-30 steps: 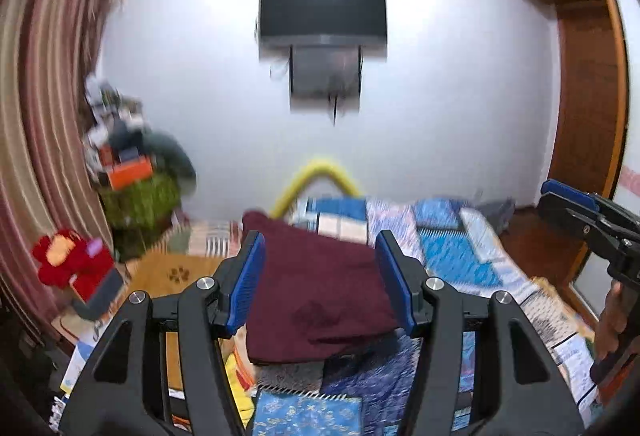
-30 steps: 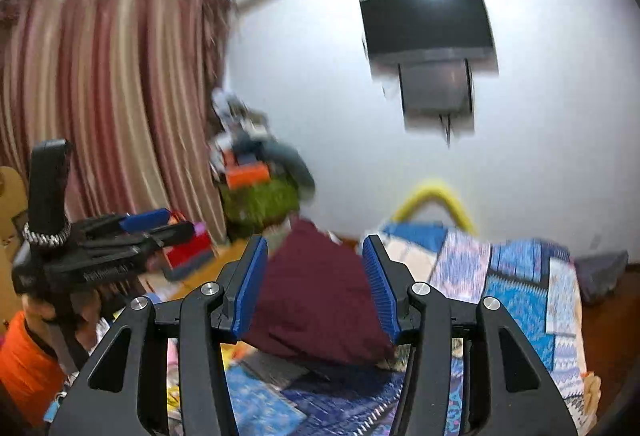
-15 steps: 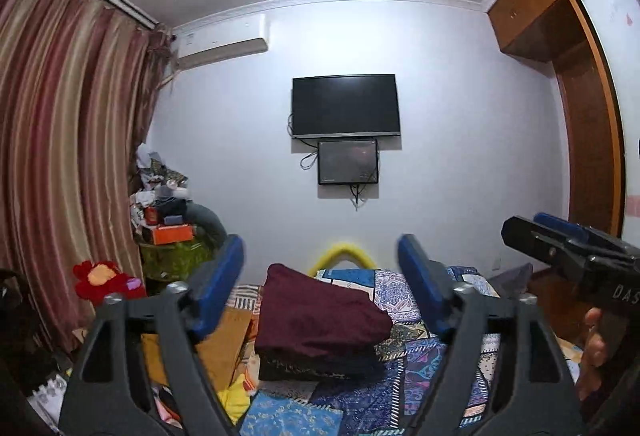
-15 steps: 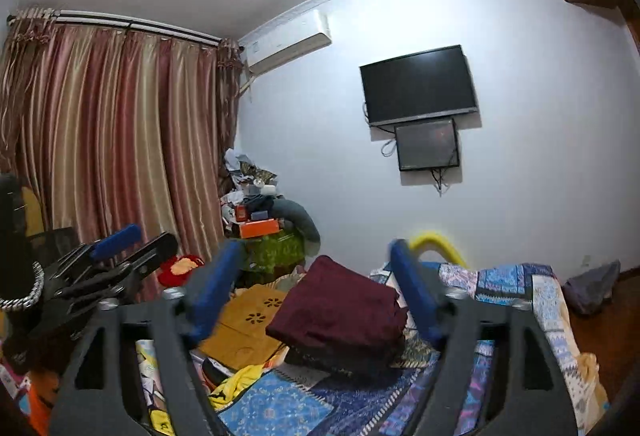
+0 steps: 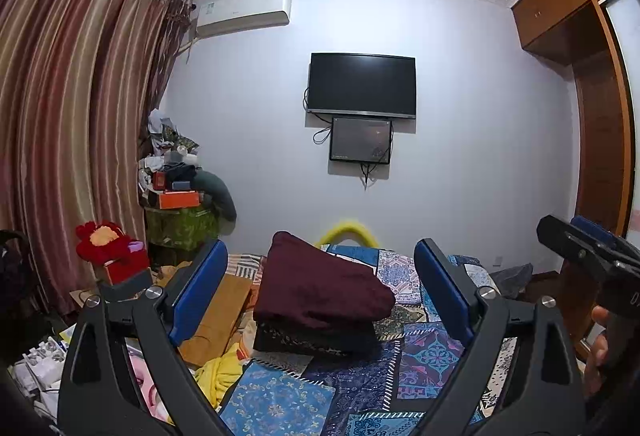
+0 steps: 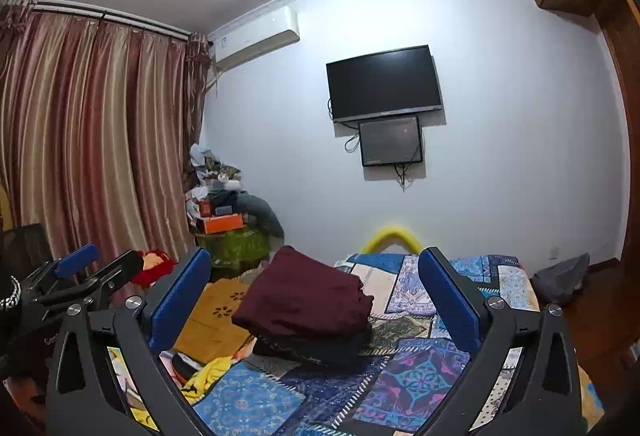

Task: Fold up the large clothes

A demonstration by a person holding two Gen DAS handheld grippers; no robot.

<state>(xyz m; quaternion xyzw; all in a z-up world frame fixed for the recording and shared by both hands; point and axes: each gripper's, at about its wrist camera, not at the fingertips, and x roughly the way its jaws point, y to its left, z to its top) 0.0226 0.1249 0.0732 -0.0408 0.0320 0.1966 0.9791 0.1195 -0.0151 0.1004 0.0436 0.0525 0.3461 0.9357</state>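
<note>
A folded maroon garment (image 5: 320, 288) (image 6: 304, 296) lies on top of a dark folded garment (image 5: 316, 338) (image 6: 316, 348) on the patchwork bedspread (image 5: 428, 356) (image 6: 416, 372). My left gripper (image 5: 320, 248) points level at this stack from a distance, its jaws opening, with nothing pressed between the blue pads (image 5: 198, 288). My right gripper (image 6: 314, 252) faces the same stack, jaws opening too, and holds nothing. Each gripper shows in the other's view: the right gripper (image 5: 584, 252) at the right edge, the left gripper (image 6: 80, 276) at the far left.
Striped curtains (image 5: 72, 116) hang on the left. A cluttered green-covered stand (image 5: 180, 224) and a red plush toy (image 5: 104, 240) stand by them. Orange cloth (image 5: 224, 312) and yellow cloth (image 5: 220, 368) lie left of the stack. A wooden wardrobe (image 5: 600, 156) lines the right side.
Both grippers have drawn back from the maroon garment and their jaws have spread much wider. The garment stays folded on the bed, now smaller in both views.
</note>
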